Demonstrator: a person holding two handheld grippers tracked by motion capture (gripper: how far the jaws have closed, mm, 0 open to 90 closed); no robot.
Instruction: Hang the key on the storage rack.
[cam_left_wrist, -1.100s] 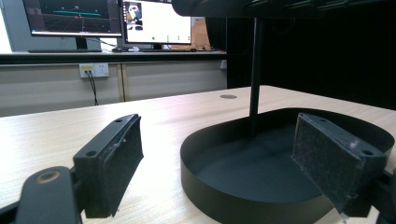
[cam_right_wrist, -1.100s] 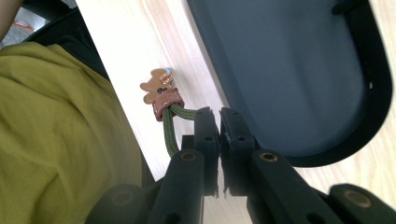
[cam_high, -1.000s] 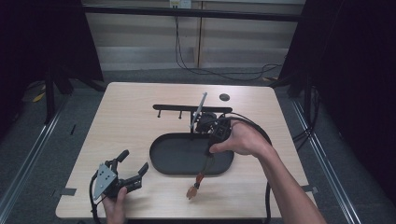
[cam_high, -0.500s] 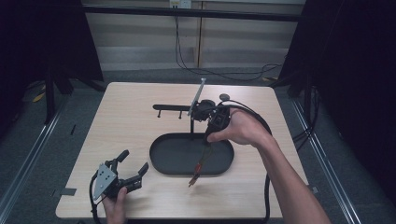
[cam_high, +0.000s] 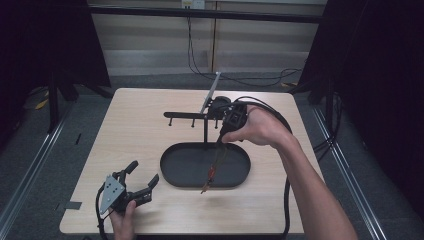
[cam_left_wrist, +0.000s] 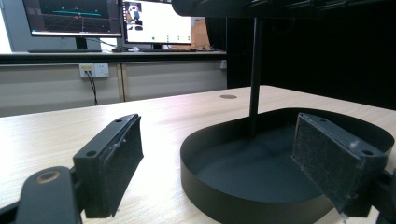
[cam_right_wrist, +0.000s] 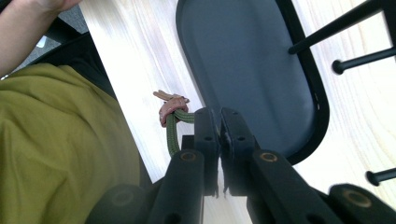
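Note:
My right gripper (cam_high: 223, 136) hangs above the far end of the black oval tray (cam_high: 166, 169), close to the black peg rack (cam_high: 186, 115) that stands on a post (cam_high: 206, 131). Its jaws are shut on a green cord (cam_high: 218, 156), which dangles over the tray and ends in a reddish-brown key-like piece (cam_high: 206, 188). In the right gripper view the shut gripper (cam_right_wrist: 219, 125) pinches the cord (cam_right_wrist: 171, 134), and the end piece (cam_right_wrist: 170, 101) hangs below. My left gripper (cam_high: 143, 173) rests open at the table's near left corner. Its pads (cam_left_wrist: 113, 156) face the tray wall (cam_left_wrist: 212, 189).
The rack's pegs (cam_right_wrist: 357, 59) jut out beside the tray (cam_right_wrist: 247, 65) in the right gripper view. A small dark disc (cam_left_wrist: 228, 96) lies flat on the table beyond the tray. Monitors (cam_left_wrist: 154, 21) stand on a bench at the back. The right gripper's cable (cam_high: 286, 200) trails along the forearm.
My right hand has risen and moved toward the rack with the cord. The cord's end piece has left the table in front of the tray and now hangs over the tray's near edge.

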